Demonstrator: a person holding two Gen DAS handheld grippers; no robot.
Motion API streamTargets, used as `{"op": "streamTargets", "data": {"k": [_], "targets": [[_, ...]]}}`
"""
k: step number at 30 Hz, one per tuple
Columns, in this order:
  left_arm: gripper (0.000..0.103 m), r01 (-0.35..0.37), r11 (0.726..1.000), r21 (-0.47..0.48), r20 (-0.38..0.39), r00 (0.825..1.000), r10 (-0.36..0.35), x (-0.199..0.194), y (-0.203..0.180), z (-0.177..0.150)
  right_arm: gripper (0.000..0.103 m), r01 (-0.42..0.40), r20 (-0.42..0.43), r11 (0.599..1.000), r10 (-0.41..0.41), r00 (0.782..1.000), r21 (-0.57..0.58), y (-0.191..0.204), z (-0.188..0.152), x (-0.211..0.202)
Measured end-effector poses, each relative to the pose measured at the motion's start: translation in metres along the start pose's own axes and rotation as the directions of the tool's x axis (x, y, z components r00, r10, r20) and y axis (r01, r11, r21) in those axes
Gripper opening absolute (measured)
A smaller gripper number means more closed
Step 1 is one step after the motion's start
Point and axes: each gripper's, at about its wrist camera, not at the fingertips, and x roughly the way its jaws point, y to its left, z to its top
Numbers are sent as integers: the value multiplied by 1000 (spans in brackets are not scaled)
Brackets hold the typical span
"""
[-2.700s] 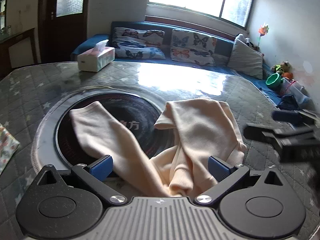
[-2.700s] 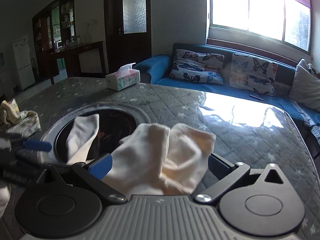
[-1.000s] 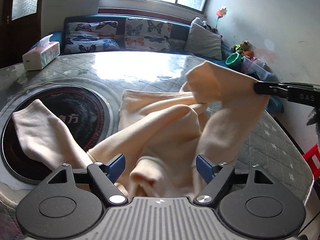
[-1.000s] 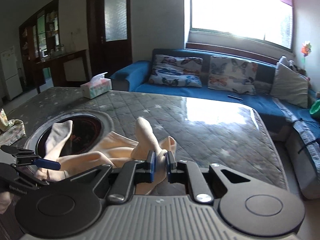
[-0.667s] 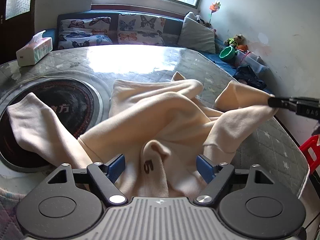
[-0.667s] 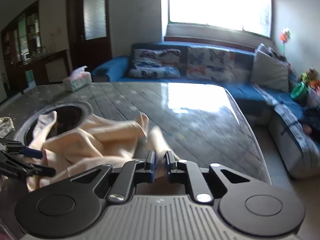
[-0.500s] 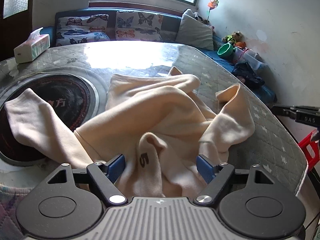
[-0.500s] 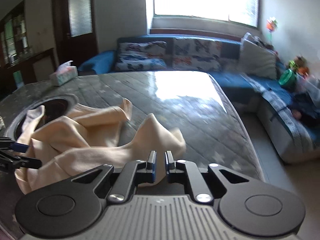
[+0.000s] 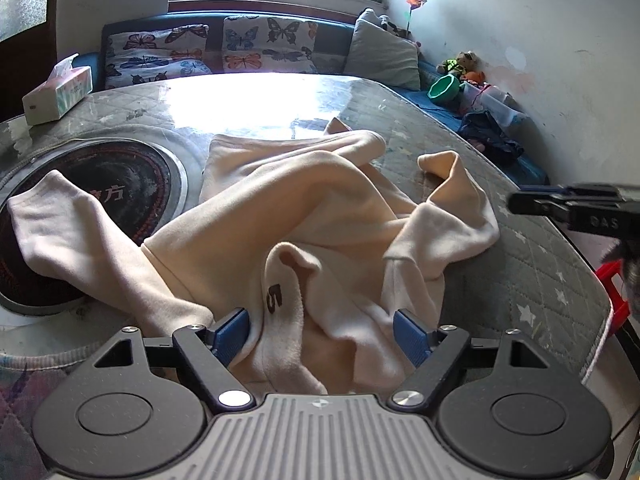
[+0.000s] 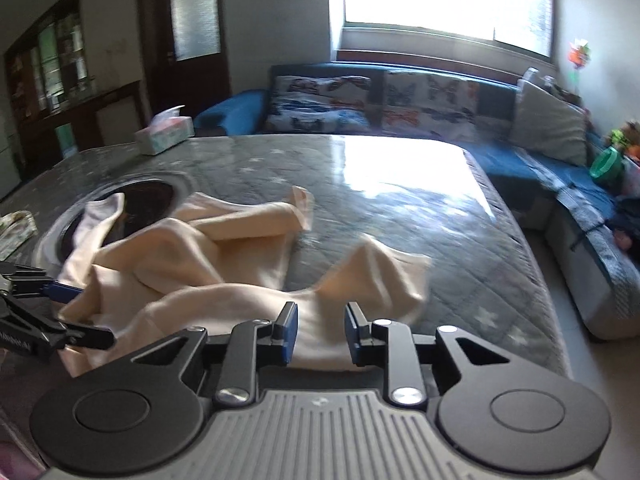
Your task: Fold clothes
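Observation:
A cream sweatshirt [image 9: 312, 216] lies crumpled on the grey quilted table [image 9: 532, 264], also seen in the right wrist view [image 10: 192, 264]. One sleeve lies over the round black hotplate [image 9: 120, 184]. My left gripper [image 9: 320, 330] is open, its jaws either side of a bunched fold with a "5" label. My right gripper [image 10: 318, 328] is partly open just above a sleeve that lies on the table [image 10: 372, 276], and holds nothing. It shows at the right edge of the left wrist view [image 9: 568, 204].
A tissue box [image 9: 56, 92] stands at the table's far left. A blue sofa with butterfly cushions [image 10: 380, 100] runs behind the table. A patterned cloth [image 10: 16, 228] lies at the left edge. The table's right edge [image 10: 532, 264] drops to the floor.
My right gripper pulled the sleeve out to the right, then opened and let it drop on the table. My left gripper stayed open over the bunched fold.

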Motion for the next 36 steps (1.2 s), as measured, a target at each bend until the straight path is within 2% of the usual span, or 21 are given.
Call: {"op": "streamTargets", "data": {"k": [1, 7, 14, 21, 30, 33, 35, 36], "targets": [[82, 1, 1000, 1, 1, 1000, -1, -2, 1, -1, 32, -13, -1, 1000, 13, 1000, -15, 6, 3, 3], [82, -2, 999, -34, 44, 999, 3, -23, 16, 8, 36, -49, -18, 995, 48, 999, -89, 31, 17, 26], [87, -74, 990, -120, 104, 991, 87, -37, 47, 29, 39, -28, -45, 998, 26, 999, -62, 26, 25, 54], [87, -174, 952, -254, 61, 979, 195, -15, 87, 45, 42, 39, -76, 999, -41, 996, -33, 7, 22, 74], [85, -292, 908, -301, -9, 953, 304, 16, 113, 48, 42, 154, -59, 988, -153, 986, 3, -21, 25, 84], [79, -306, 902, -304, -20, 949, 315, 20, 116, 47, 41, 193, -72, 981, -192, 979, 8, -28, 25, 90], [67, -314, 902, -297, -22, 947, 322, 21, 116, 47, 40, 208, -90, 978, -206, 974, 10, -33, 23, 95], [62, -315, 902, -295, -25, 946, 322, 21, 117, 47, 35, 207, -96, 978, -204, 974, 13, -35, 22, 96]]}}
